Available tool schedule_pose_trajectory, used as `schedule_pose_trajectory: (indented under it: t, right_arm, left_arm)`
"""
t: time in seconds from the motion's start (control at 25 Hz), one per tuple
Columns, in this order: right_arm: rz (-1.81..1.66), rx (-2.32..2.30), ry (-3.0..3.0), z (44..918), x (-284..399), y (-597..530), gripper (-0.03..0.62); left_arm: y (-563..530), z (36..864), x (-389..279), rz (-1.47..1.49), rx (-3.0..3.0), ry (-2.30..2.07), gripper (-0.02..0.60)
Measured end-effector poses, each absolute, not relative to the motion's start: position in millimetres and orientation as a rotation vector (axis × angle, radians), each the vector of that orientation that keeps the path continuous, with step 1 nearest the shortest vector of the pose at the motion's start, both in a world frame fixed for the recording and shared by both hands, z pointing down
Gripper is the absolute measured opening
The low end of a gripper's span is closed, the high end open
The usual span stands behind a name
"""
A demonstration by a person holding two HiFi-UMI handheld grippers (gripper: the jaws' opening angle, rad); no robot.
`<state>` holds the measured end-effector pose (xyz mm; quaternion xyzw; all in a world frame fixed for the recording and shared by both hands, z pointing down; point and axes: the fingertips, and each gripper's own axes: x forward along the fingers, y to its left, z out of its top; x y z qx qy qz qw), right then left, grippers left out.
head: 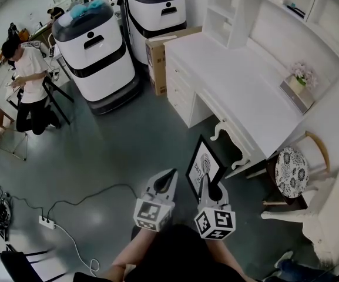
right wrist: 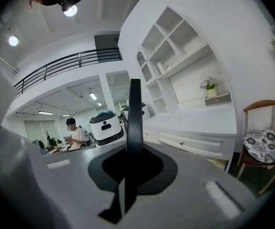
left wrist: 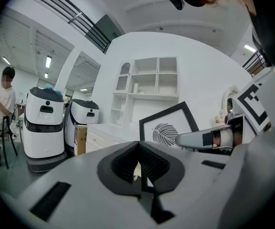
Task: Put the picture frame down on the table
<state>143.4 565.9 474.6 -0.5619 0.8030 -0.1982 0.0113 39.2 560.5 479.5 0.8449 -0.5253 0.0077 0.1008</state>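
Carry step: right gripper (head: pixel 209 184) pinches the picture frame (head: pixel 203 164), left gripper (head: pixel 168 178) pressed together, empty; next, lower it onto the tabletop (head: pixel 234 81) at one o'clock.

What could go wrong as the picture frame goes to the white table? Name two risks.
1. Only the right hand-held gripper pinches the picture frame, by one edge, so it might swivel or slip.
2. It hangs over floor, short of the table; a corner could strike its edge.
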Motion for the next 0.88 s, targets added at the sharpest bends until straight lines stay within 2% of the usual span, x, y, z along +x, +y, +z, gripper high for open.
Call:
schedule_pose_trajectory:
  t: [0.88]
  right_arm:
    - [-0.636,-1.841,2.456,476.4,146.5,476.4,0.014]
  left_arm:
    - [454.9,464.8,34.7,0.033,2.560,-1.505,0.011]
